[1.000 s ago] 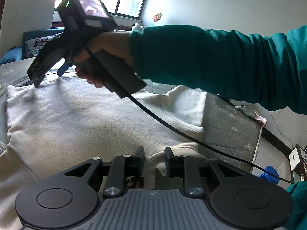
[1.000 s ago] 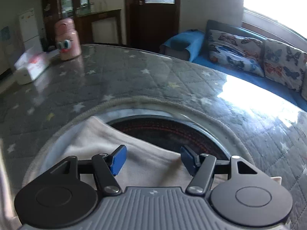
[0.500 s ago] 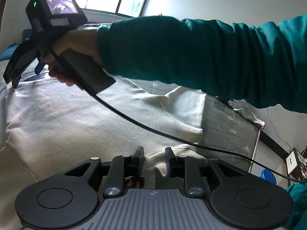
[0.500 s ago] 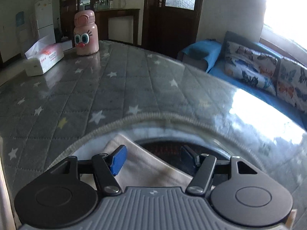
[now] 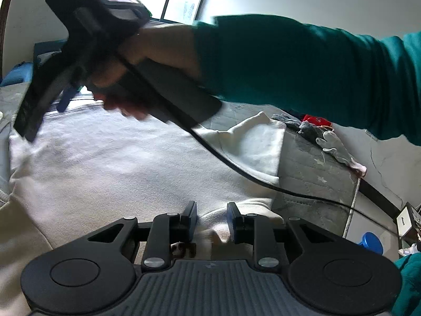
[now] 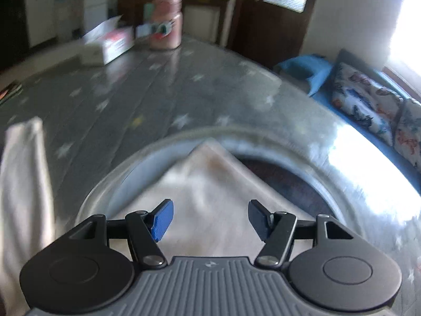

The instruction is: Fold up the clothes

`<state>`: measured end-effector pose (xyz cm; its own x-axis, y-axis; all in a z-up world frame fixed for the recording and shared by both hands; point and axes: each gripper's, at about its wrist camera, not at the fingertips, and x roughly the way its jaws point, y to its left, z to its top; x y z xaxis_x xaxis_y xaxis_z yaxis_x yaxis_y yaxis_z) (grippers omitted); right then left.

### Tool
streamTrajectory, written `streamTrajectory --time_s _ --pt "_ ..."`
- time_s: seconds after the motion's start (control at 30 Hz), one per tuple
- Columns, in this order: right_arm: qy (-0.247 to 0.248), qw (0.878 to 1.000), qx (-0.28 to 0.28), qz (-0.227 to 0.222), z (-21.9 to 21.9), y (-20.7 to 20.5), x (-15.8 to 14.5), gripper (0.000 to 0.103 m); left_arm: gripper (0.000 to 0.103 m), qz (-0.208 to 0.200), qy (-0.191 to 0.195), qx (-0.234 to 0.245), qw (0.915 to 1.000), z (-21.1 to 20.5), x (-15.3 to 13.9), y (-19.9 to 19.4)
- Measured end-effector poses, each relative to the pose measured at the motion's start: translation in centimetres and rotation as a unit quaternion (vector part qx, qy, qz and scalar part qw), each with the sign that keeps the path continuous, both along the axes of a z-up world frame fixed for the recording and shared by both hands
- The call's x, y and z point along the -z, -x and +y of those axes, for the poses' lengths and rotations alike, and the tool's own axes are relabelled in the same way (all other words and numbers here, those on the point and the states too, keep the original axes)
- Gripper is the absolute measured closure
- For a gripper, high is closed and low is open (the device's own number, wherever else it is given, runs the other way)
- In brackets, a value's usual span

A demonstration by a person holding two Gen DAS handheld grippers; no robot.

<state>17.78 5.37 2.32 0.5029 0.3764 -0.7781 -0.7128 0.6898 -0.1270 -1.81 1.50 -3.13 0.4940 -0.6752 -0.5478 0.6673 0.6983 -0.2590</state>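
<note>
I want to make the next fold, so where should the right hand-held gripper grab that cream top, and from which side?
Probably the pointed corner of the cream top lying over the round recess. Its edges sit raised and free there, so the open right hand-held gripper could come from above, straddling the tip.

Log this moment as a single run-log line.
task: fold clothes | left gripper: shut on cream garment | right gripper: open, empty, over garment corner | surface: star-quilted cover
</note>
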Motion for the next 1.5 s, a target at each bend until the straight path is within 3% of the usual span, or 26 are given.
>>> streamTrajectory --time_s 0.13,0.27,0.43,0.57,0.83,1.07,1.4,1.5 --pt "-0.012 0.999 -0.044 0.011 1.0 3.2 0.3 0.039 0.075 -0.004 -0.003 -0.005 1.0 -0.1 0.0 0.2" --pt "-0.023 0.998 -0.05 -0.012 0.0 4.7 -1.8 0.038 0.075 -0.005 -0.008 -0.009 0.9999 -0.3 -0.1 0.3" --pt "-0.036 0.999 0.013 -0.032 -6.4 7.3 -5.8 0.036 0.073 -0.007 -0.022 -0.024 0.9994 -0.4 -0.5 0.3" --pt "-0.031 0.992 0.111 -0.043 -14.4 10.2 -6.9 0.036 0.073 -0.013 -0.029 -0.042 0.9986 -0.2 -1.2 0.3" --pt "-0.022 0.957 0.287 -0.036 -27.2 16.2 -3.9 0.041 0.073 -0.04 -0.038 -0.047 0.9973 -2.5 -2.8 0.5" --pt "-0.091 0.914 0.395 -0.033 -34.3 17.5 -1.8 0.048 0.073 -0.042 -0.059 -0.035 0.9968 -6.0 -2.6 -0.2" --pt "-0.145 0.867 0.475 -0.039 -38.9 15.4 1.1 0.061 0.073 -0.032 -0.082 -0.024 0.9958 -8.7 -2.1 -0.7" --pt "-0.144 0.863 0.481 -0.054 -39.0 15.2 1.6 0.078 0.073 -0.03 -0.089 -0.026 0.9952 -9.0 -1.9 -0.8"
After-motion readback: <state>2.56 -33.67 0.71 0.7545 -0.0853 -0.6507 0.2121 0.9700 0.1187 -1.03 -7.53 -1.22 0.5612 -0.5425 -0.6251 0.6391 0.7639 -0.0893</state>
